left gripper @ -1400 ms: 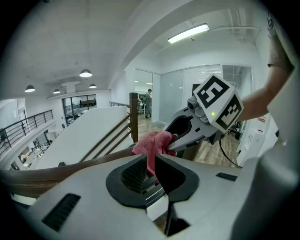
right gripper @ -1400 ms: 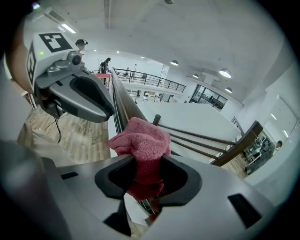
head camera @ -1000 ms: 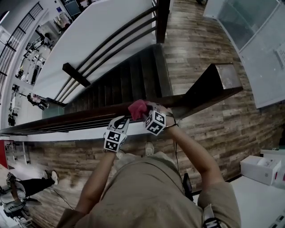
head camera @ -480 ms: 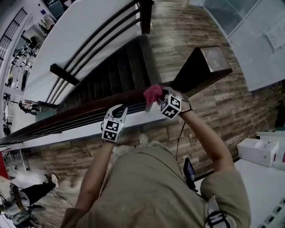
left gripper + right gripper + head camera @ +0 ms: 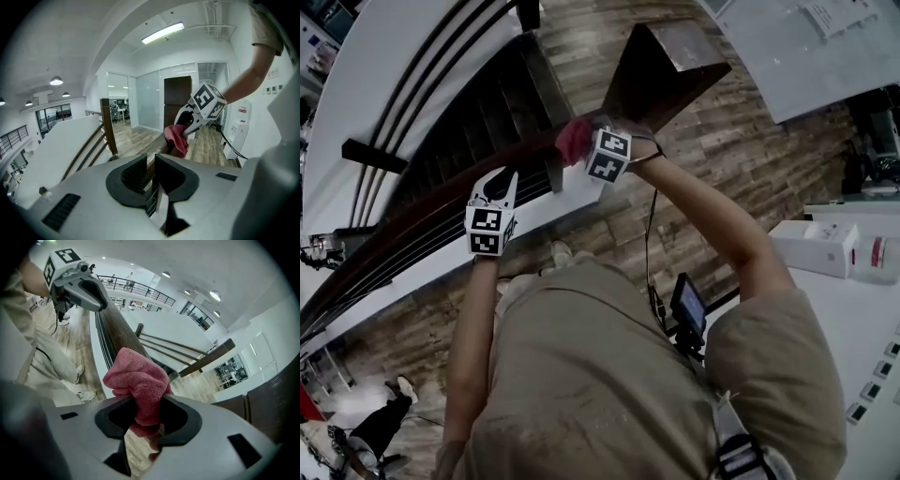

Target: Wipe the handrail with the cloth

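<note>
In the upper middle of the head view, the cloth point(image 5: 571, 142) sits on top of the handrail point(image 5: 394, 239), close to where the rail meets the dark end post point(image 5: 670, 56). The rail's long axis runs as 1 diagonal from the lower left of that frame up to this spot. Nearly all of its visible length therefore lies down and to the left of the cloth, and any further stroke along it would probably have to travel that way.

The right gripper point(image 5: 589, 142) has the cloth. Its own view shows the 2 jaws about half open and pressed on a bunched red wad, which bulges out above them and rests against the brown rail beneath.

The left gripper point(image 5: 499, 180) sits lower left along the same rail (between the cloth and the far end of the run), so it is in the path of a long stroke. In its own view the jaws stand only a narrow slit apart. A strip of brown wood shows through the gap, but they seem to hold nothing. Whether the gripper rests on the rail or hangs just over it is hard to tell.
</note>
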### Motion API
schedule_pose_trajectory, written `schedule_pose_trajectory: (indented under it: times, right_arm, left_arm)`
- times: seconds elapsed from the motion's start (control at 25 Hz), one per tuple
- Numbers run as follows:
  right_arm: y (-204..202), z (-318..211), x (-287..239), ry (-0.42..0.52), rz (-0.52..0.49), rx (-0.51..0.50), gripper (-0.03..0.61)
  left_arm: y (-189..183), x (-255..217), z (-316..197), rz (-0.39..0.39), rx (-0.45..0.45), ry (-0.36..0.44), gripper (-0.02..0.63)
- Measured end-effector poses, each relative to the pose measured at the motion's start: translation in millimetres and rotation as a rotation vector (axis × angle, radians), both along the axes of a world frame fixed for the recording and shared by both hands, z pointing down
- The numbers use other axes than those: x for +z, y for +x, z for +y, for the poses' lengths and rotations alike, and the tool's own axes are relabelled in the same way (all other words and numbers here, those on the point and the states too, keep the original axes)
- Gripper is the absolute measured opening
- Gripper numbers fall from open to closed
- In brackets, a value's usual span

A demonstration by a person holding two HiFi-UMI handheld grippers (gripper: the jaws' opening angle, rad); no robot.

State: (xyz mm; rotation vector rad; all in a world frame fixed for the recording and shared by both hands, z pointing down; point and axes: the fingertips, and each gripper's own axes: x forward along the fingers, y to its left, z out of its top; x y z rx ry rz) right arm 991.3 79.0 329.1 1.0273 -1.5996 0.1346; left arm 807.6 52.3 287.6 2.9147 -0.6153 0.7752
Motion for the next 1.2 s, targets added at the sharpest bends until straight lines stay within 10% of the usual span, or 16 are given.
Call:
schedule_pose_trajectory:
  times: [1.2]
  right_arm:
    - [1.3,-0.7,1.5,-0.027,0.033,0.015,0.156]
  left_arm:
    - [-15.0,-1.9,10.8,-0.017,-0.011,0.012,0.065]
